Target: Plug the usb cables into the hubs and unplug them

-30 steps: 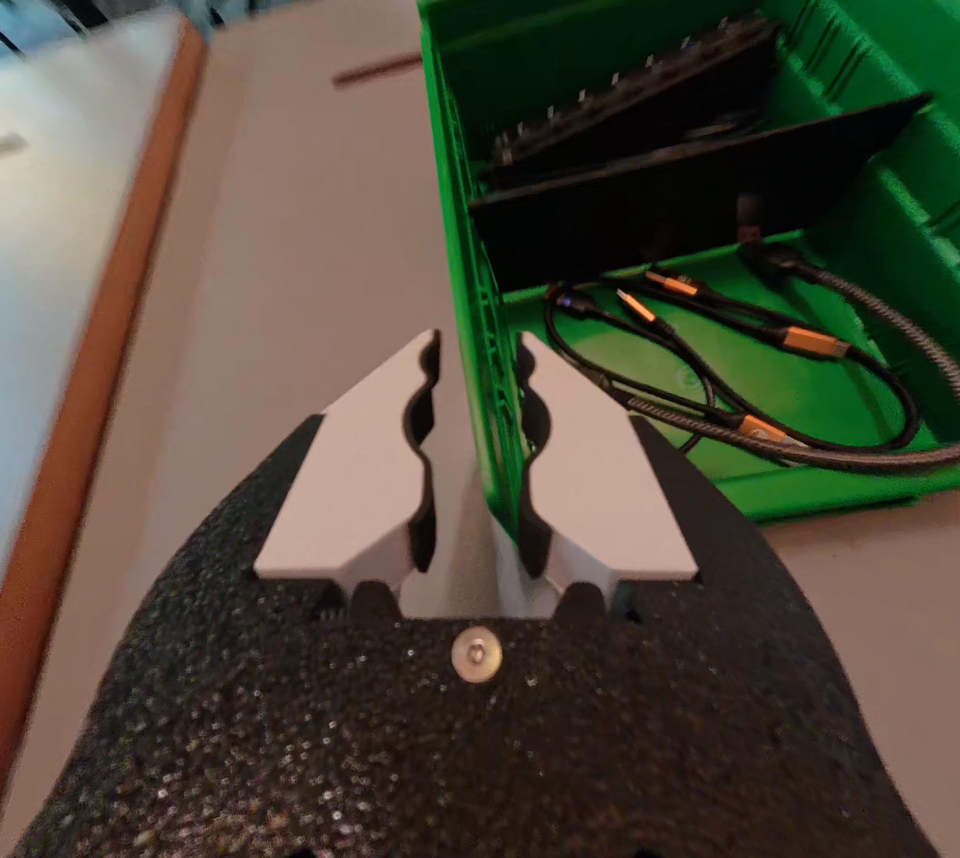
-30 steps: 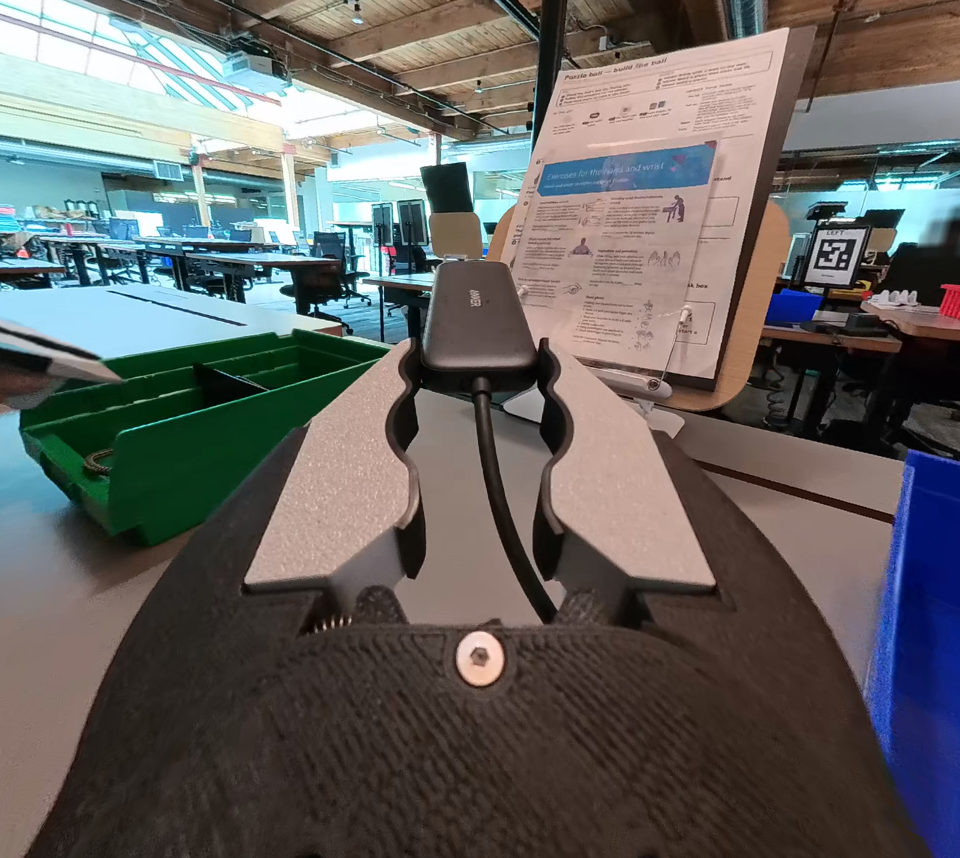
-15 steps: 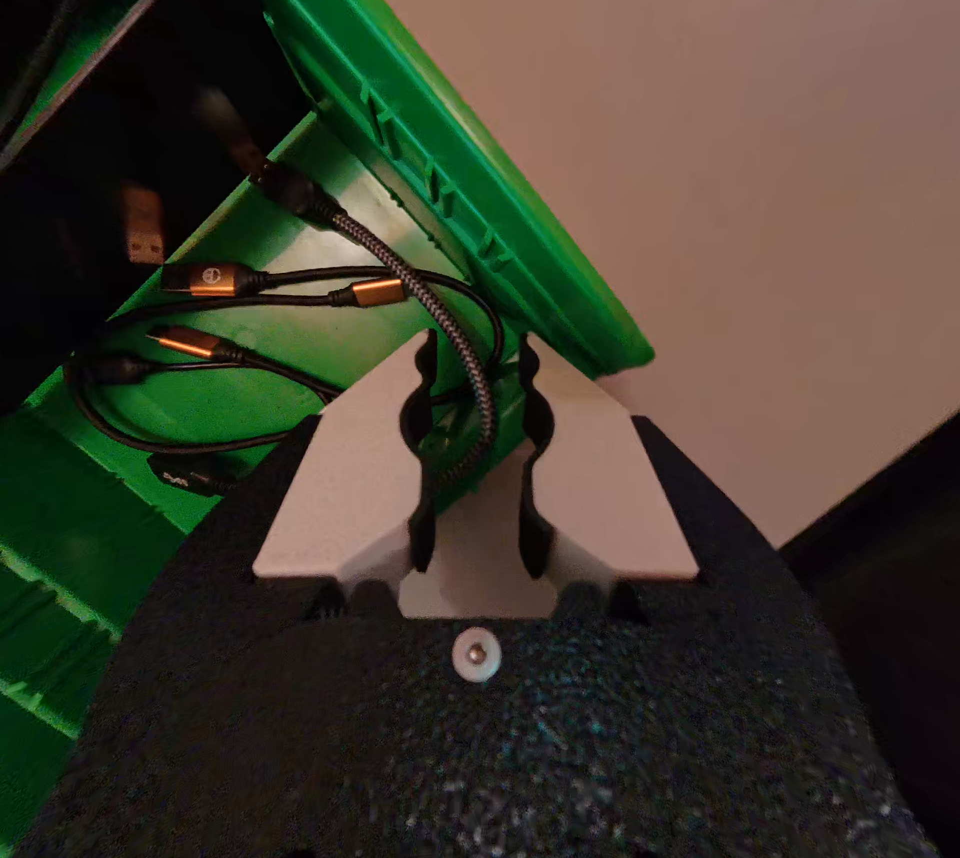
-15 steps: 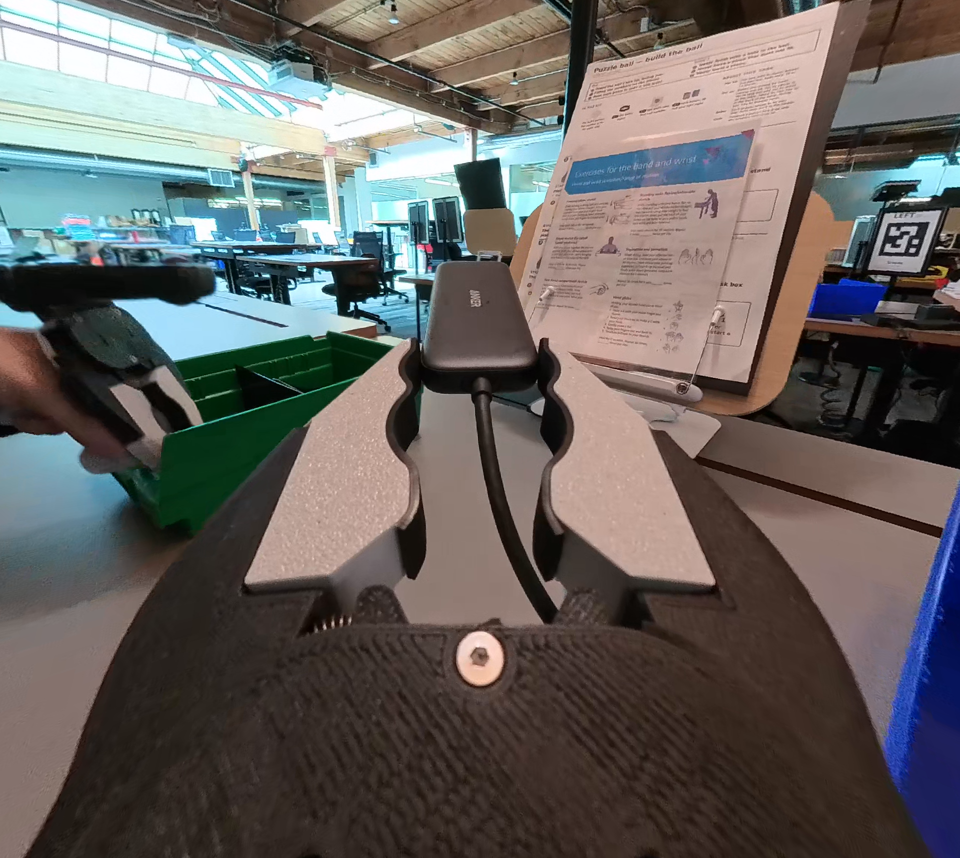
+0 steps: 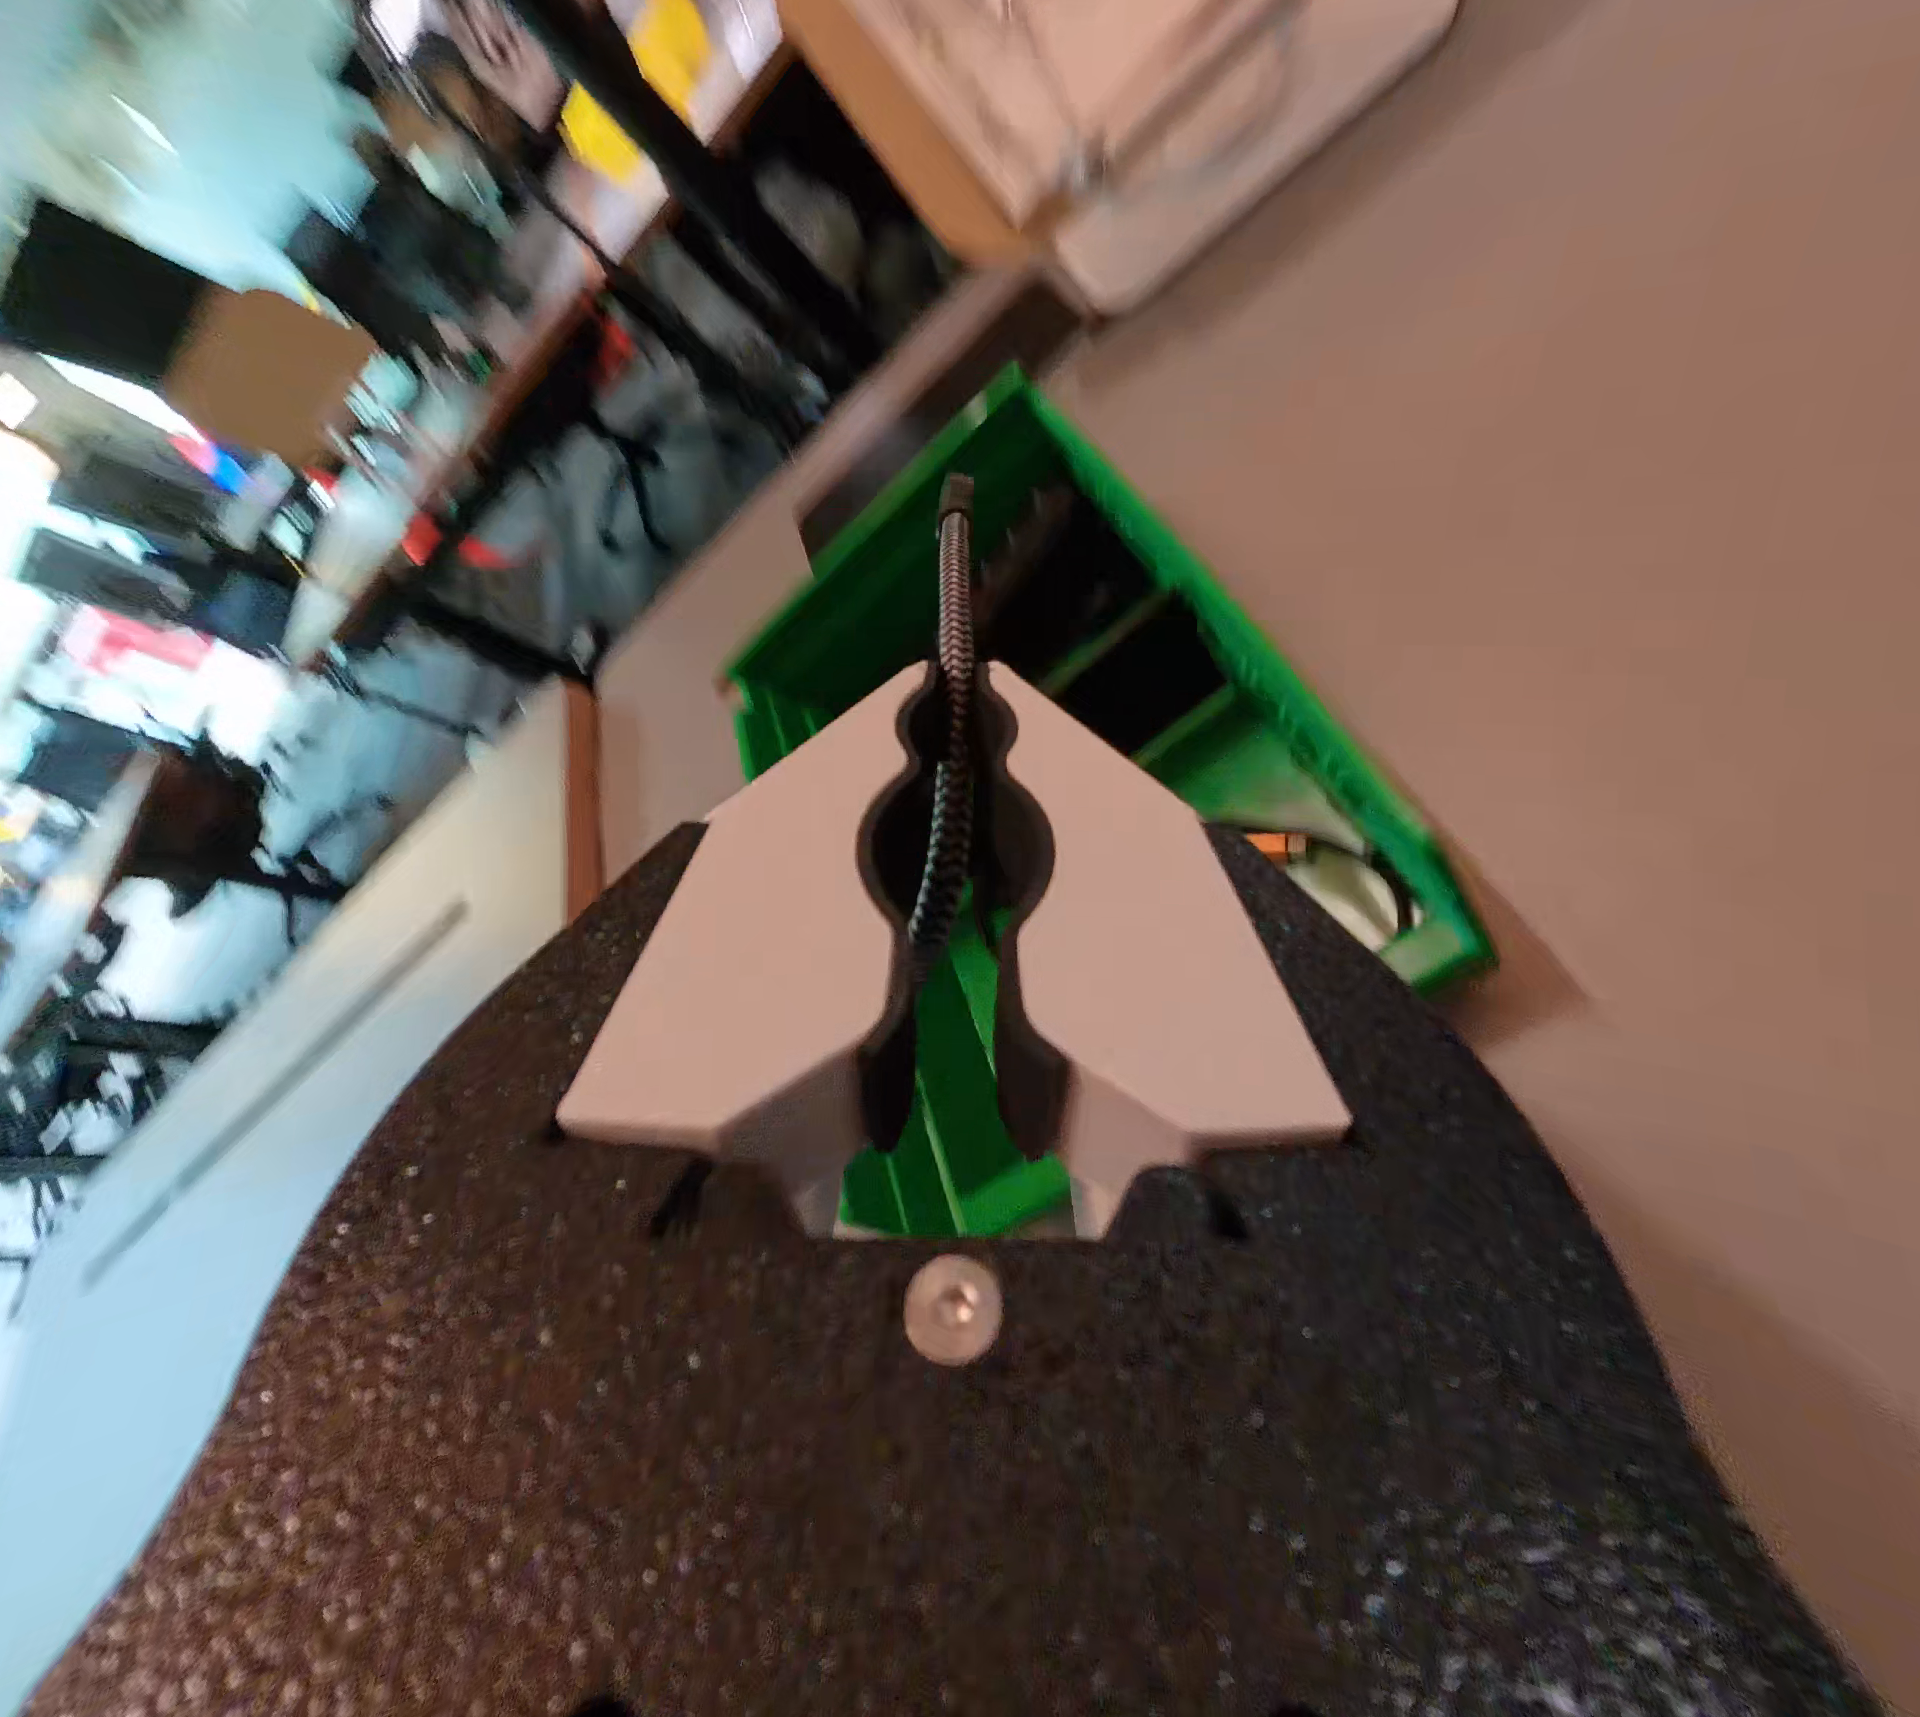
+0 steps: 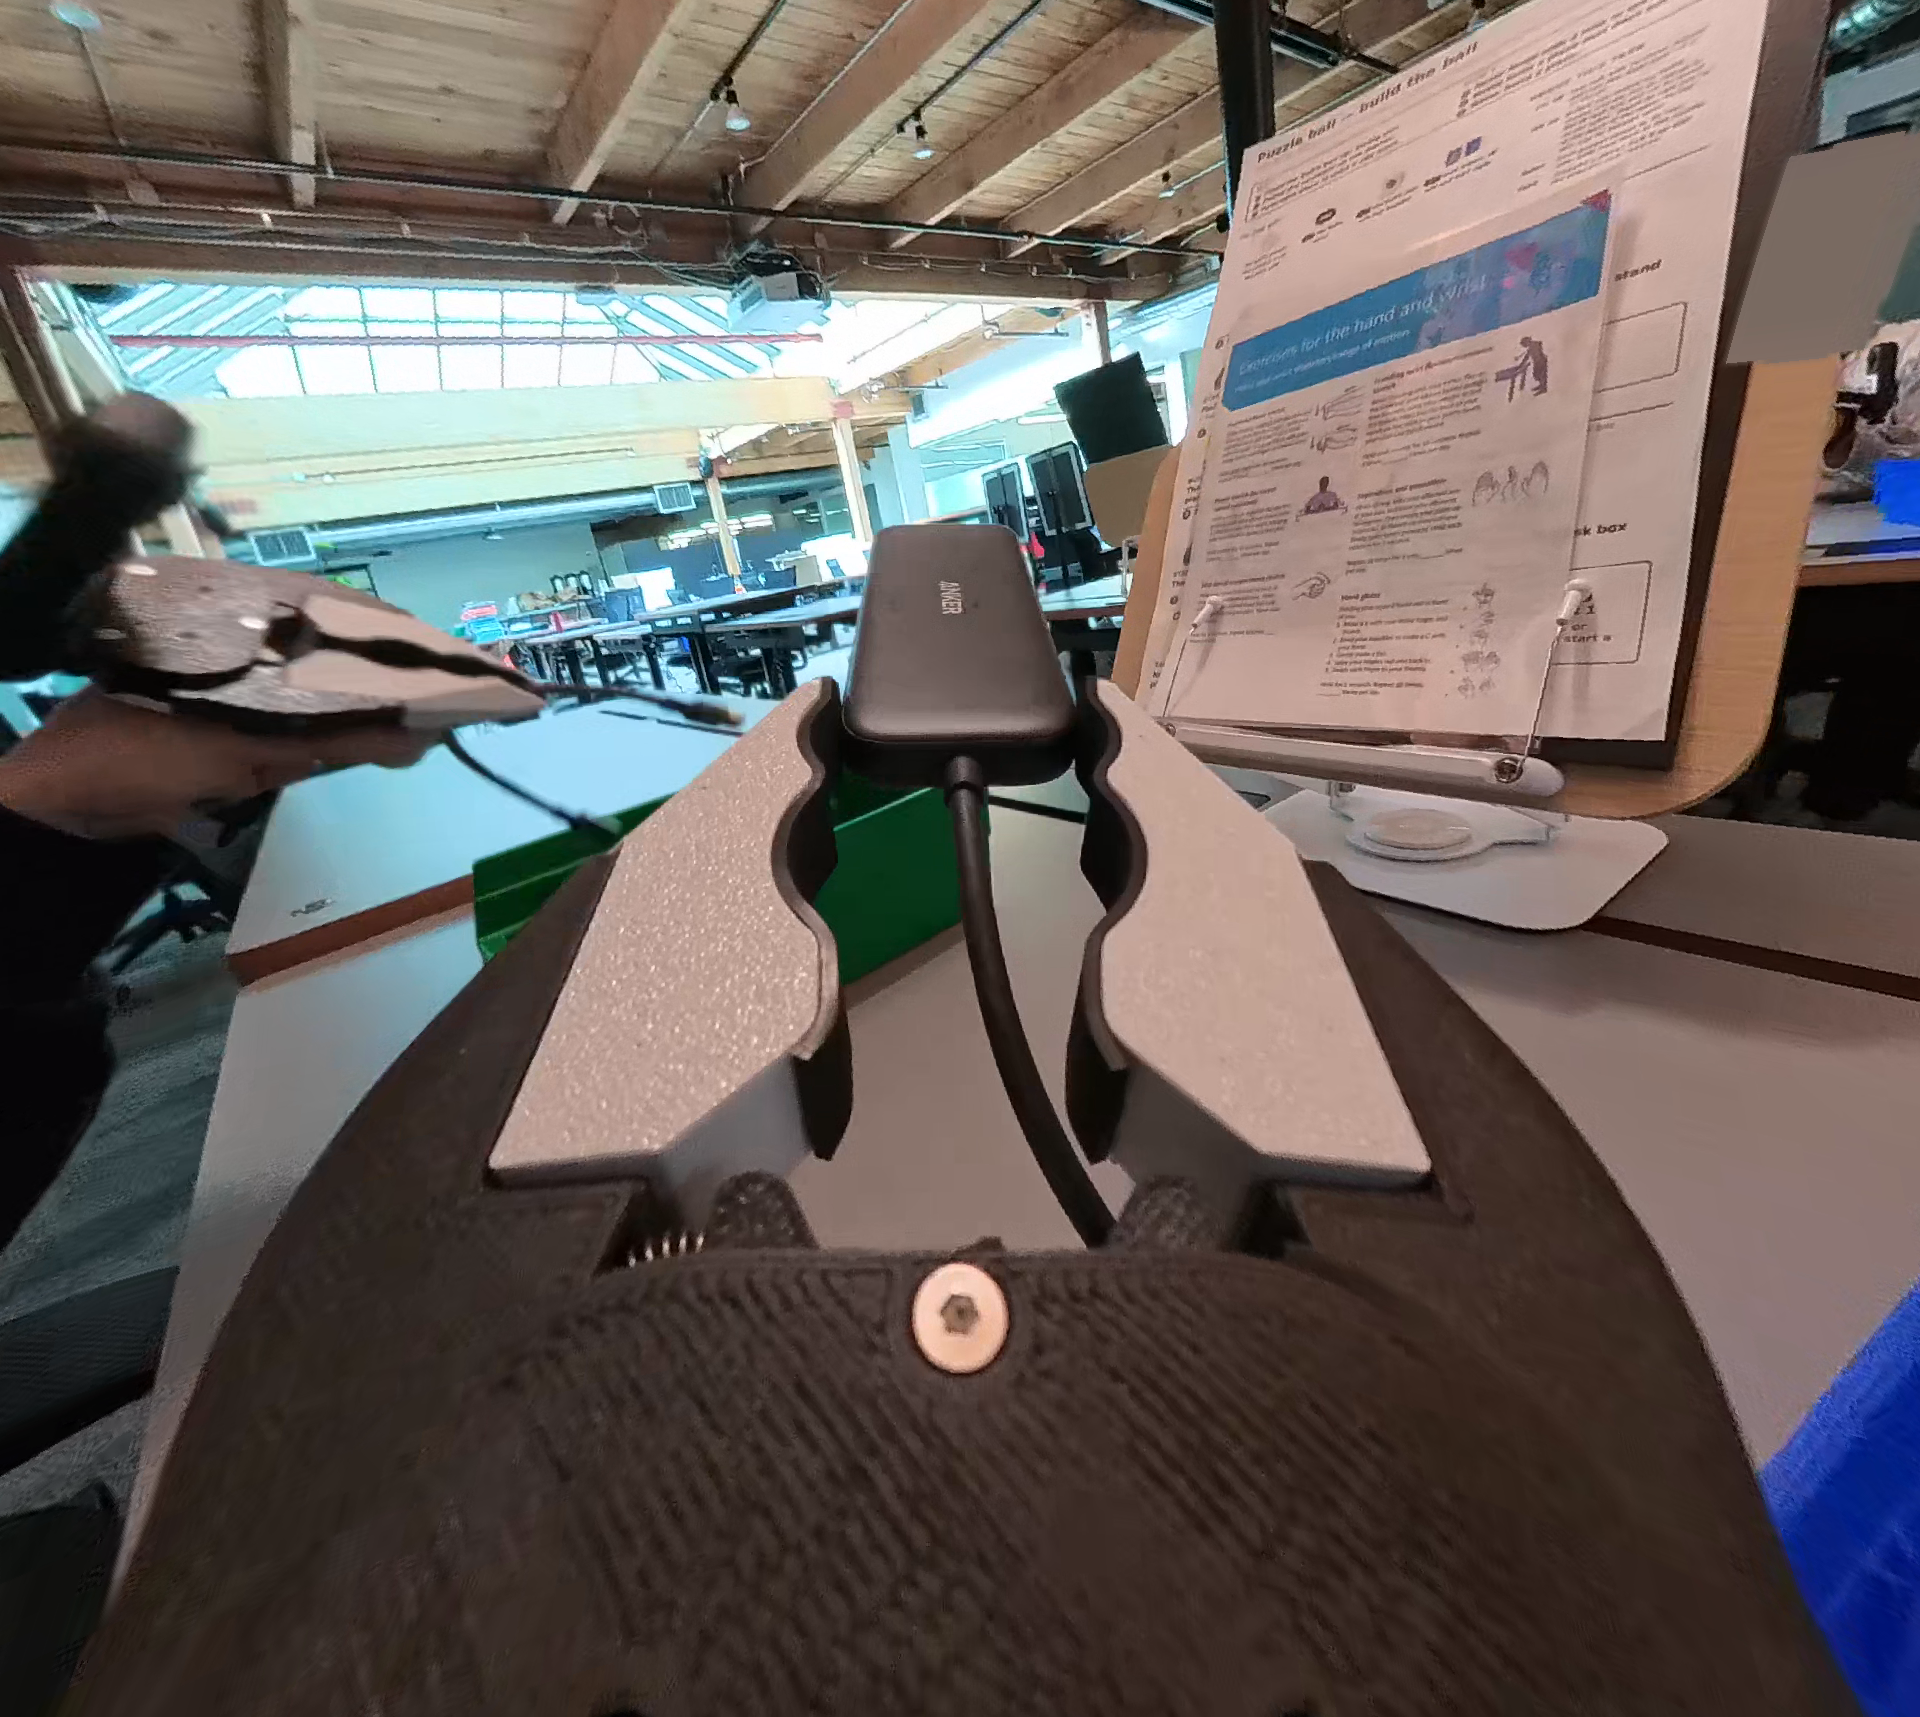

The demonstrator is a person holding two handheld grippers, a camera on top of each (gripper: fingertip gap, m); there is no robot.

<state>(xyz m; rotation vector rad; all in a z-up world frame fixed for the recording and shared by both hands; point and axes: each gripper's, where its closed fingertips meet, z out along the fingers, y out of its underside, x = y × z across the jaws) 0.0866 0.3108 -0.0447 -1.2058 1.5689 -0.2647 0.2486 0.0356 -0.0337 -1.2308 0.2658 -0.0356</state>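
My left gripper (image 5: 956, 680) is shut on a black braided usb cable (image 5: 954, 597); its plug end sticks up past the fingertips, above the green bin (image 5: 1309, 732). In the right wrist view the left gripper (image 6: 509, 706) is raised at the left, the cable (image 6: 623, 697) reaching toward the hub. My right gripper (image 6: 956, 711) is shut on a dark grey usb hub (image 6: 954, 639), which stands out forward beyond the fingertips. The hub's own black cord (image 6: 997, 961) runs back between the fingers.
The green bin (image 6: 883, 846) sits on the grey table (image 6: 1662, 1096), partly behind my right gripper. A document stand with printed sheets (image 6: 1434, 462) is at the right. A blue bin edge (image 6: 1860, 1501) is at the lower right. More cables lie in the green bin (image 5: 1340, 857).
My left gripper closed on the braided cable in the bin and lifted it out, swinging up toward the hub. My right gripper kept hold of the hub and turned a little left.
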